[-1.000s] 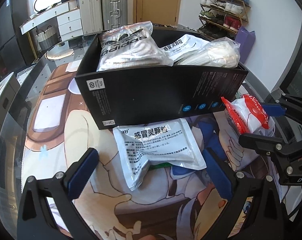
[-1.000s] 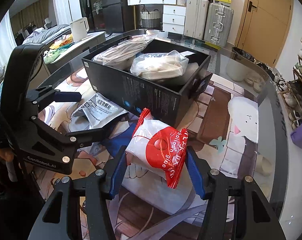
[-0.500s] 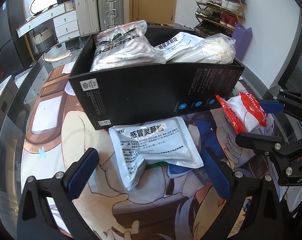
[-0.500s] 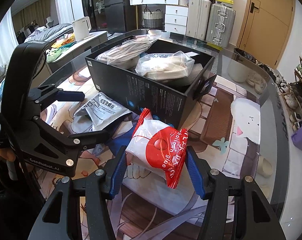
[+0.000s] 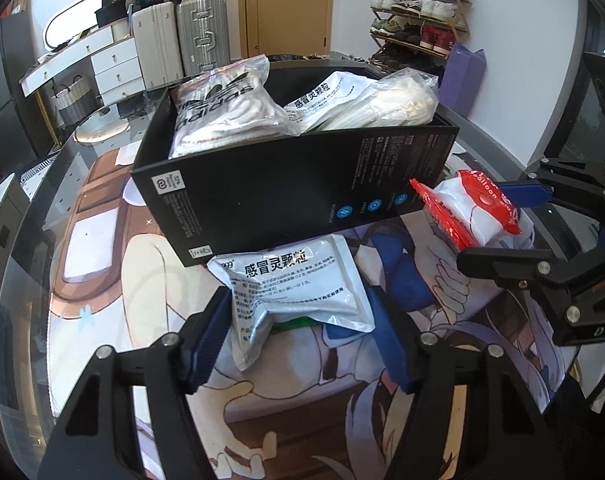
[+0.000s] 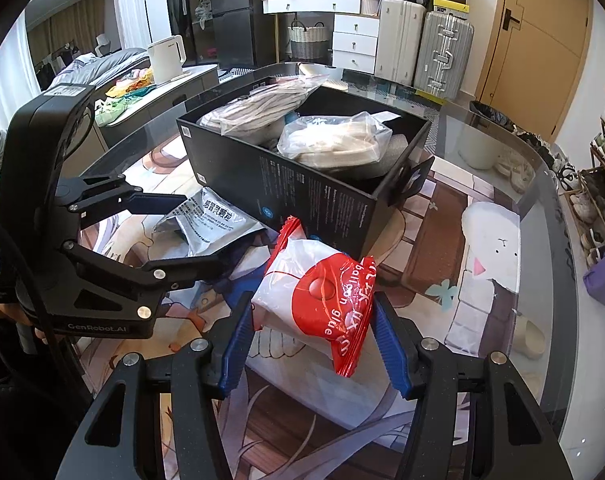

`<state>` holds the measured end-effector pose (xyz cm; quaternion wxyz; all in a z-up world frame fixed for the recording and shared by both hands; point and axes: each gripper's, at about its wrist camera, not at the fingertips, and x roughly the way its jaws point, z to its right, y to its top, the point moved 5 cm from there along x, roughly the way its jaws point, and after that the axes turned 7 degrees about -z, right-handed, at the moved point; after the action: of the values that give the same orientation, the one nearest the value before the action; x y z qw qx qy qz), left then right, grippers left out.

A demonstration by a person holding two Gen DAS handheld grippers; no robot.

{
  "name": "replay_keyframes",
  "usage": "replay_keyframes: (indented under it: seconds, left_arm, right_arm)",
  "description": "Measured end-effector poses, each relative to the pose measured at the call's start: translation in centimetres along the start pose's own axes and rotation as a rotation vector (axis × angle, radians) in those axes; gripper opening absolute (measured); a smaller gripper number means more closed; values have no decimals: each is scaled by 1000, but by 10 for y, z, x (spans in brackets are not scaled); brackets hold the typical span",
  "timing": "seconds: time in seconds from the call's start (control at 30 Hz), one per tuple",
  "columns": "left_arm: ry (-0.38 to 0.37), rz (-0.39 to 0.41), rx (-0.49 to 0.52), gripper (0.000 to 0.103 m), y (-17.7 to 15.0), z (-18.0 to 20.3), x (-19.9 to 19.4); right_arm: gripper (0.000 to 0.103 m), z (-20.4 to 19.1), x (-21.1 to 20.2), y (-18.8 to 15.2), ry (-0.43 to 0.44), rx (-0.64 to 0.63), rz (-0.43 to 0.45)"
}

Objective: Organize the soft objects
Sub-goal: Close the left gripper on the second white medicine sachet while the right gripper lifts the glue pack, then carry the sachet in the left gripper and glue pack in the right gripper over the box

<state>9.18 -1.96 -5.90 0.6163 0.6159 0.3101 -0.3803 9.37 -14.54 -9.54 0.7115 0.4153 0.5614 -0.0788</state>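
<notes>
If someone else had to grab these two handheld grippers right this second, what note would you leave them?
Right gripper: shut on the red-and-white packet, held above the table, just short of the black box.
Left gripper: its fingers sit on either side of the silver medicine pouch, which lies on the table mat against the box's front wall. A firm grip is not clear.
Done: an Adidas bag, a clear bag of cream fabric and another silver pouch are in the box.
Left: put the red-and-white packet in, then the silver medicine pouch.
</notes>
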Motion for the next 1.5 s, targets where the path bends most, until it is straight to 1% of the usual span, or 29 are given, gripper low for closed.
replay_keyframes:
  seconds: [0.3,0.5,0.6,0.73,0.83,1.03,1.3,1.43,1.5]
  left_arm:
    - [-5,45,50,63,1,4,-21]
    - [-32,80,79,63,2,6,-40]
    - [-56,111,83,63,5,8,-52]
    - [-53,154,89,63,9,12,-69]
    - [-50,184,85,63,12,10,-80]
    - [-39,225,71,63,18,2,-93]
    - [8,248,29,63,35,-18,-93]
    - [14,262,1,63,48,-30,-93]
    - [11,271,-8,63,55,-35,-91]
  right_arm:
    - [58,1,-9,1,-9,-2,17]
    - [58,-1,-17,3,-5,-8,36]
    - [58,-3,-25,4,-3,-11,59]
    - [58,-5,-42,8,18,-11,110]
    - [58,-7,-57,10,22,-18,153]
    - [58,-10,-73,16,13,-16,201]
    - [58,-8,-82,30,8,-4,251]
    - [58,-1,-81,44,-3,17,264]
    - [58,3,-82,53,-4,38,289]
